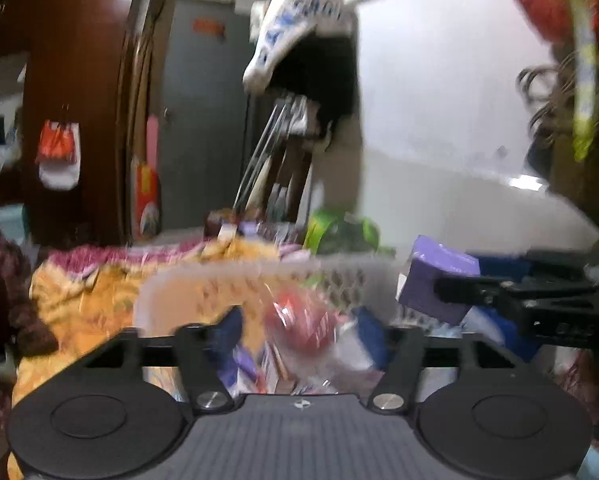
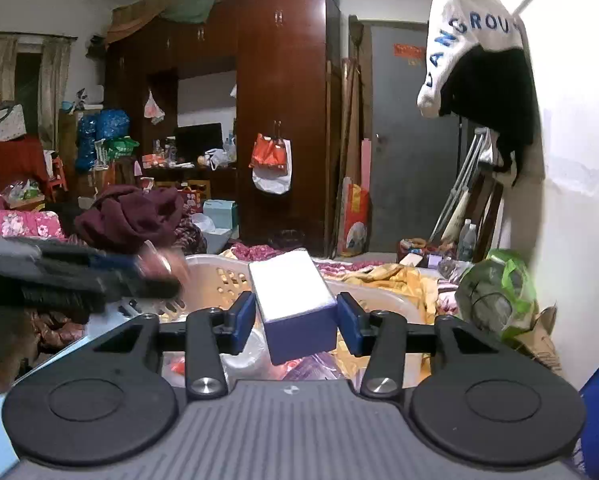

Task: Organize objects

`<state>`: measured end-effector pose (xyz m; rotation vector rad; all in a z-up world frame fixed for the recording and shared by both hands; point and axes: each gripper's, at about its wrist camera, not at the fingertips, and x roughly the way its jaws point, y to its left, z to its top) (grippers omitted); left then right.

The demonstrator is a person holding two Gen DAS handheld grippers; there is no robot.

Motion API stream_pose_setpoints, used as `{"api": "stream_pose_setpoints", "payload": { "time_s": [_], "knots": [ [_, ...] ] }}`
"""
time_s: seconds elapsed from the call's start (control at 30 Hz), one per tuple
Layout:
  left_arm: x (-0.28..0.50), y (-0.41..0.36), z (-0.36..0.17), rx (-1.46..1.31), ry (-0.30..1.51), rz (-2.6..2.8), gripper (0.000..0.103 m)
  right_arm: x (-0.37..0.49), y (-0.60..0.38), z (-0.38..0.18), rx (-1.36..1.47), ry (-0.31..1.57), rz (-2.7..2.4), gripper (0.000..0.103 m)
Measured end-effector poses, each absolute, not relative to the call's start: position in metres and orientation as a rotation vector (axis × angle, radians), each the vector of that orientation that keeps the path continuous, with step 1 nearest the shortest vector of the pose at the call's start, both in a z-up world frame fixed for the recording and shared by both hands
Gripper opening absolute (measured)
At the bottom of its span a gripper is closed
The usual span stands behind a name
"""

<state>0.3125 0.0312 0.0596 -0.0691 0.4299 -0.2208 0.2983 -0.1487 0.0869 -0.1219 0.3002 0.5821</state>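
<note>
At the left edge of the right wrist view the left gripper (image 2: pixel 155 280) shows as a blur; its own view shows its fingers spread wide, grasping nothing, over a red-and-white packet (image 1: pixel 299 320). At centre, the right gripper (image 2: pixel 295 318) is clenched on a purple box (image 2: pixel 293 300), held above the white perforated laundry basket (image 2: pixel 219 276). A green bag (image 2: pixel 499 292) sits at right.
</note>
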Motion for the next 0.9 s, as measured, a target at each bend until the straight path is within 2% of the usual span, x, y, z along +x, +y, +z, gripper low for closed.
{"api": "stream_pose_setpoints", "payload": {
  "time_s": [0.07, 0.17, 0.23, 0.3, 0.47, 0.63, 0.67, 0.73, 0.77, 0.8, 0.9],
  "knots": [
    [0.306, 0.033, 0.055, -0.074, 0.410, -0.213, 0.071, 0.298, -0.146, 0.081, -0.154, 0.304, 0.543, 0.096],
    [0.266, 0.044, 0.057, -0.078, 0.317, -0.223, 0.073, 0.269, -0.167, 0.079, -0.078, 0.248, 0.580, 0.101],
    [0.235, 0.050, 0.052, -0.067, 0.277, -0.219, 0.087, 0.241, -0.183, 0.072, -0.023, 0.238, 0.639, 0.103],
    [0.208, 0.054, 0.037, -0.064, 0.262, -0.225, 0.090, 0.219, -0.185, 0.058, -0.041, 0.249, 0.685, 0.103],
    [0.203, 0.061, 0.003, -0.054, 0.360, -0.192, 0.090, 0.212, -0.145, 0.001, -0.221, 0.439, 0.729, 0.103],
    [0.209, 0.072, -0.009, -0.062, 0.416, -0.163, 0.090, 0.219, -0.115, -0.023, -0.271, 0.547, 0.787, 0.103],
    [0.209, 0.072, -0.012, -0.063, 0.424, -0.168, 0.090, 0.219, -0.110, -0.026, -0.284, 0.554, 0.786, 0.098],
    [0.210, 0.069, -0.017, -0.052, 0.443, -0.182, 0.090, 0.222, -0.107, -0.033, -0.292, 0.601, 0.800, 0.079],
    [0.211, 0.064, -0.020, -0.044, 0.449, -0.188, 0.090, 0.223, -0.108, -0.037, -0.293, 0.628, 0.818, 0.057],
    [0.211, 0.061, -0.022, -0.039, 0.453, -0.193, 0.090, 0.223, -0.110, -0.039, -0.290, 0.629, 0.828, 0.053],
    [0.214, 0.047, -0.028, -0.009, 0.477, -0.209, 0.090, 0.212, -0.126, -0.039, -0.272, 0.614, 0.814, 0.054]
  ]
}}
